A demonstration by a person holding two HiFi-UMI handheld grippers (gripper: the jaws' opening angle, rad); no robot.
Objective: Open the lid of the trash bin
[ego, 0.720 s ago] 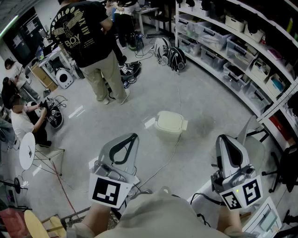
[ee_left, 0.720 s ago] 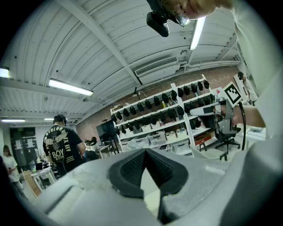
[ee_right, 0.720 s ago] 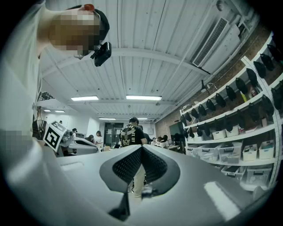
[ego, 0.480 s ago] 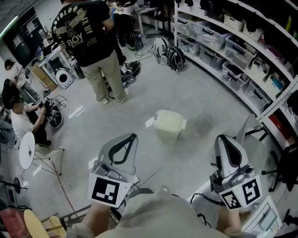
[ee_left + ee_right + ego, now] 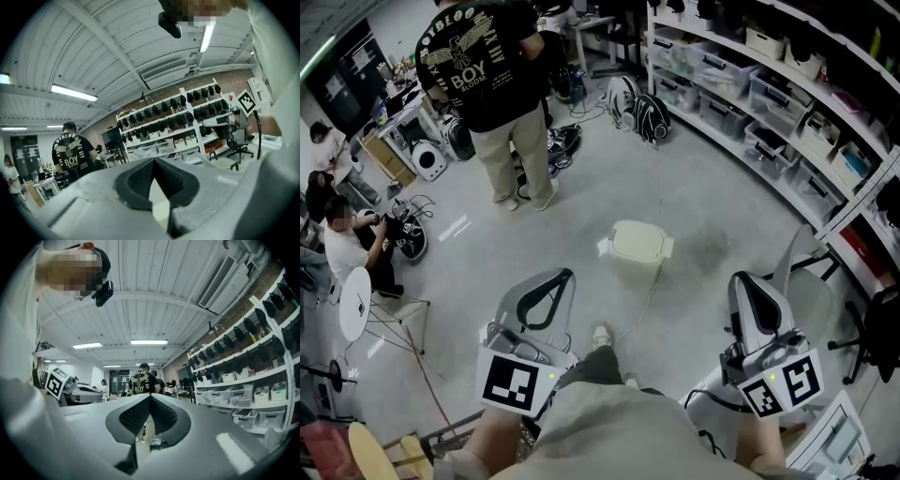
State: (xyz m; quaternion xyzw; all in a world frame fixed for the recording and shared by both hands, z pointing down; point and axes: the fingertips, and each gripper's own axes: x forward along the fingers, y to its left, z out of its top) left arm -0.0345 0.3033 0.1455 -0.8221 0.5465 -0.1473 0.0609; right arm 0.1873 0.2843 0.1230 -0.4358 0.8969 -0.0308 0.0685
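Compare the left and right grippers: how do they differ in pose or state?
In the head view the left gripper leans toward the right, while the right gripper points nearly straight up the frame. The left gripper's marker cube shows one face; the right gripper's shows two. Shared: both are shut on nothing, and neither touches the trash bin, whose lid is down.

The left gripper (image 5: 562, 277) is held out low on the person's left, pointing forward and tilted upward, its jaws pressed together with nothing between them; the right gripper (image 5: 746, 281) is held well apart from it, roughly level, jaws likewise closed and empty; the left forearm (image 5: 486, 441) and right forearm (image 5: 766, 452) reach in from below.
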